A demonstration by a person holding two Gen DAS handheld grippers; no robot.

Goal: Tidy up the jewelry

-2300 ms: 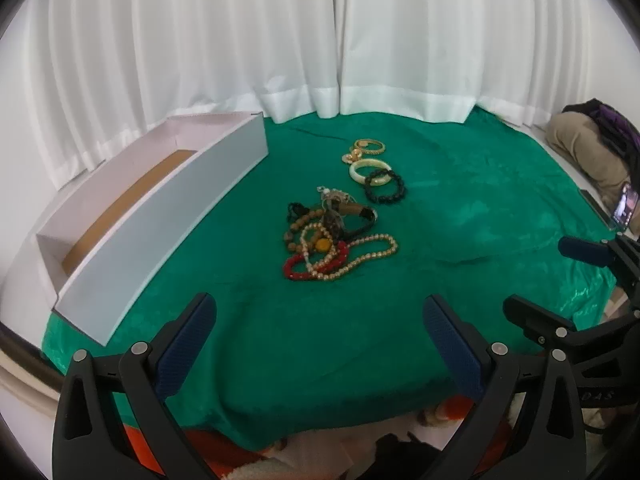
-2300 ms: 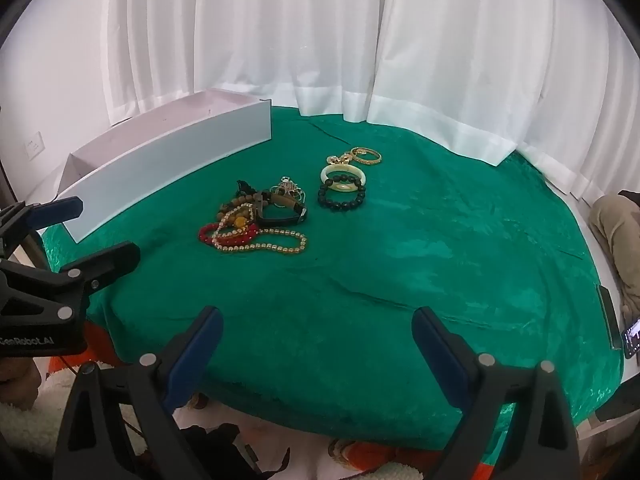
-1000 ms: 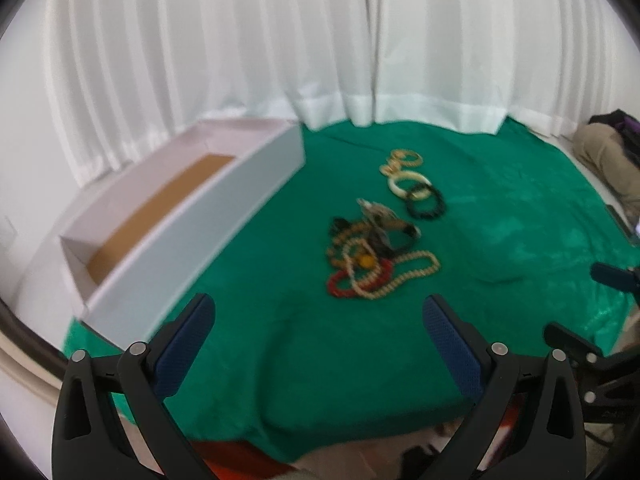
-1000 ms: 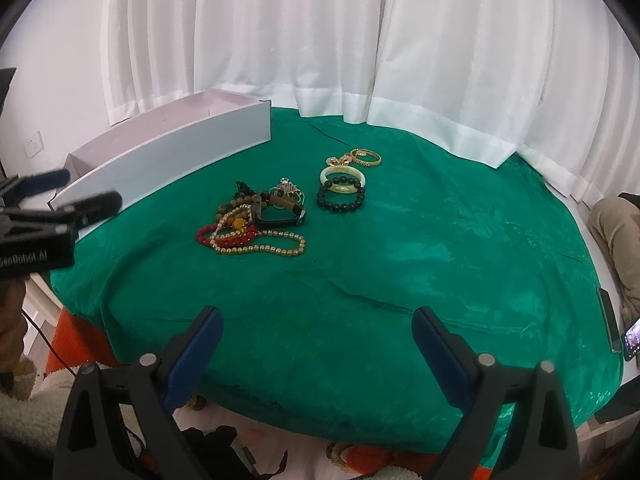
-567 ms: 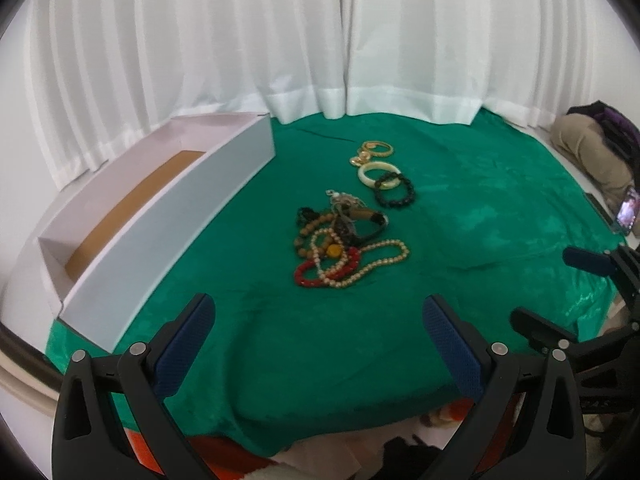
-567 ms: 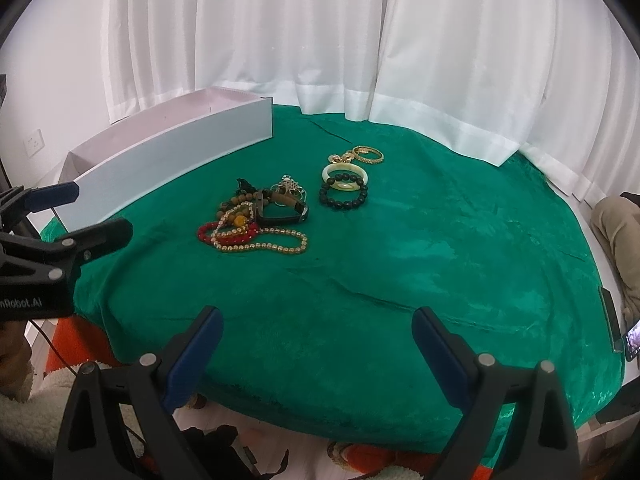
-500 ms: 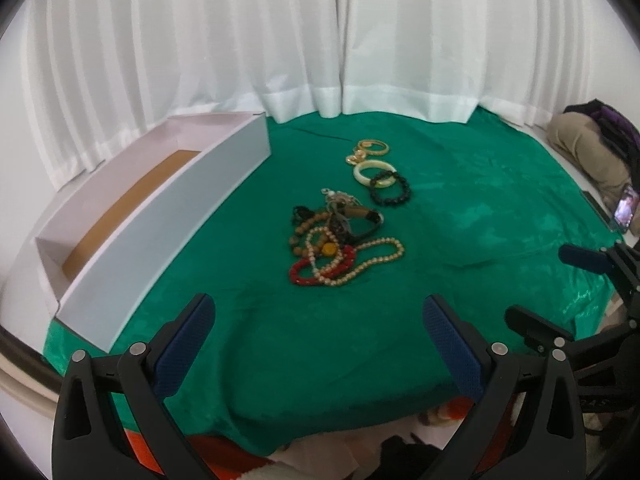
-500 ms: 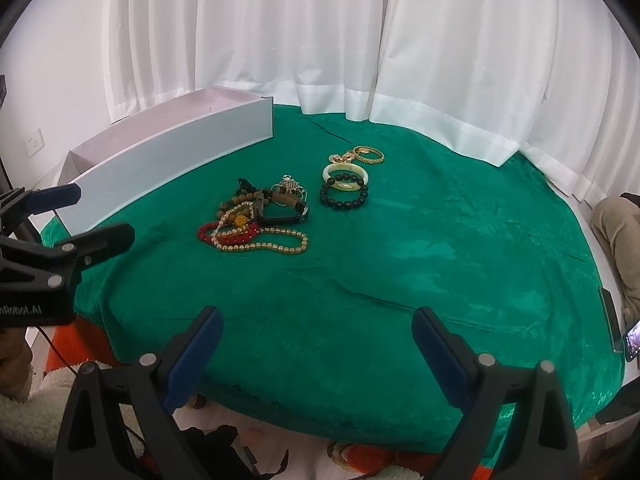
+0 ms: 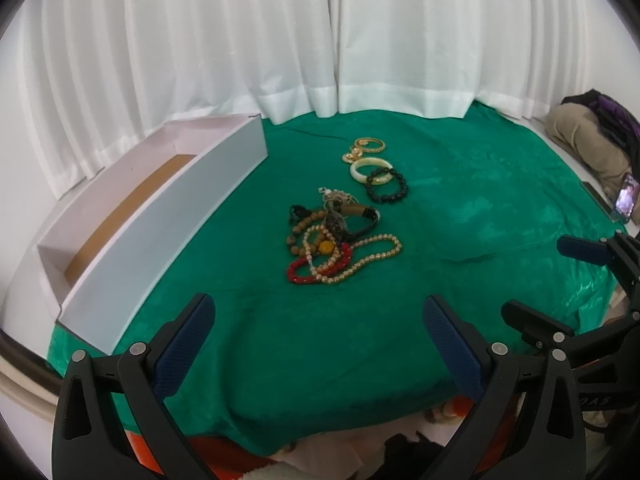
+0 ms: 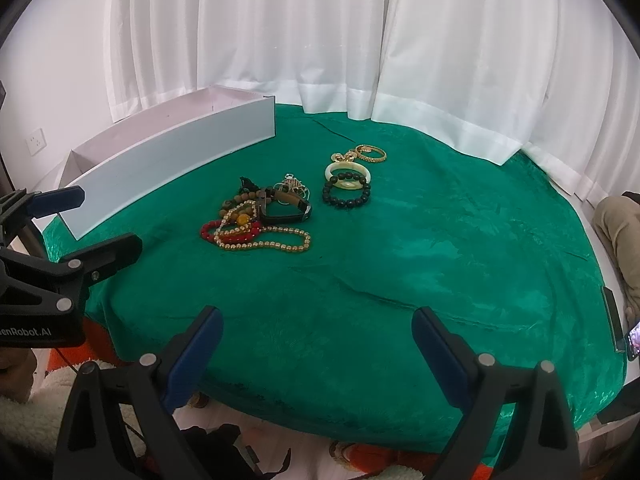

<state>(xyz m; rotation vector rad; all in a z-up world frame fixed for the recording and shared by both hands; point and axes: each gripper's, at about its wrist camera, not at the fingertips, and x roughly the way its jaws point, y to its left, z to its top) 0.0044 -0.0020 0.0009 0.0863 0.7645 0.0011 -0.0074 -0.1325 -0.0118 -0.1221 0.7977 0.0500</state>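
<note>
A tangled heap of bead necklaces and a dark watch (image 9: 338,242) (image 10: 260,216) lies mid-table on the green cloth (image 9: 460,208). Farther back sit a black bead bracelet (image 9: 387,190) (image 10: 346,196), a cream bangle (image 9: 370,169) (image 10: 347,170) and gold rings (image 9: 368,146) (image 10: 370,153). A long white box (image 9: 160,216) (image 10: 172,160) with a brown floor stands open at the left. My left gripper (image 9: 318,338) is open above the table's near edge, holding nothing. My right gripper (image 10: 318,346) is open too, also at the near edge.
White curtains (image 9: 320,40) hang behind the round table. A beige and purple bundle (image 9: 592,140) and a lit phone (image 9: 626,202) lie at the right. Orange fabric and white fleece (image 10: 32,396) show below the near edge. A wall socket (image 10: 37,142) is at the left.
The left wrist view swung right and back, so the box and jewelry sit about where they were 2.3 s ago. The right view is nearly steady. Both grippers stay open; nothing on the table moved.
</note>
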